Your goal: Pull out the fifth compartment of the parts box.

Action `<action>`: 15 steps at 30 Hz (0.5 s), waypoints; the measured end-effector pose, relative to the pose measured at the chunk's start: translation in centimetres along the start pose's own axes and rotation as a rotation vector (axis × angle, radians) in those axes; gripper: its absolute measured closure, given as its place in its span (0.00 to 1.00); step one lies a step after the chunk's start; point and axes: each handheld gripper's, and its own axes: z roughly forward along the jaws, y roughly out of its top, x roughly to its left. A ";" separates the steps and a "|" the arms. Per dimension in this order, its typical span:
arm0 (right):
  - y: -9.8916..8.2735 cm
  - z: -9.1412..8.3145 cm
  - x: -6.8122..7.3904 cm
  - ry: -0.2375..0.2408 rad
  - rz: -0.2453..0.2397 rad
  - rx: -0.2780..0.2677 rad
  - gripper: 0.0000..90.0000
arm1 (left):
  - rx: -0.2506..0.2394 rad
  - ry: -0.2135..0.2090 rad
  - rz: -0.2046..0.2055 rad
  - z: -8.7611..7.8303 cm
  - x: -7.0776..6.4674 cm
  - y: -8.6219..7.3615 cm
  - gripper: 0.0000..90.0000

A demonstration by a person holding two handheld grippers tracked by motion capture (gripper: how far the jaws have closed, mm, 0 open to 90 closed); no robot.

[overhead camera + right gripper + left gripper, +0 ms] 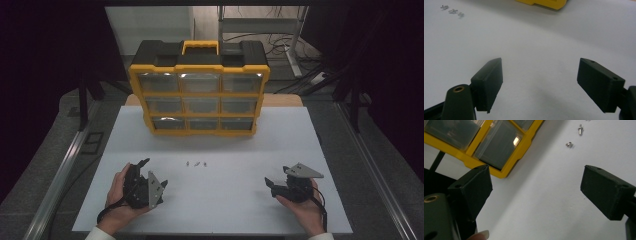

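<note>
Your two hands rest at the near edge of the white counter (220, 200), each holding a claw, and nothing has been picked up yet. Beyond them, at the far side of the counter, stands the organiser (200, 90), a yellow and black case with a yellow handle and nine clear drawers in three rows of three. All nine drawers look pushed in; what they hold is too dim to tell. No brand, label or writing can be read on the case, the drawers or the claws.

Your left claw (152, 172) lies tilted on its side in your left hand, its jaws wide apart and empty. Its own view shows the lower corner of the organiser and two of the screws ahead. Your right claw (276, 182) sits upright in your right hand, well apart from the left, jaws likewise spread with nothing between them.

Three small screws (196, 163) lie loose in a short row on the bare counter, between the organiser and your hands, somewhat nearer your left claw. They are untouched. As I judge it, the work is at its start: each screw remains to be gripped and, likely, a drawer opened to take them.
</note>
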 end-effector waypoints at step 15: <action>0.0 0.1 -0.1 -0.005 0.001 0.003 0.24 | -0.014 0.006 0.041 0.2 -0.7 0.5 0.12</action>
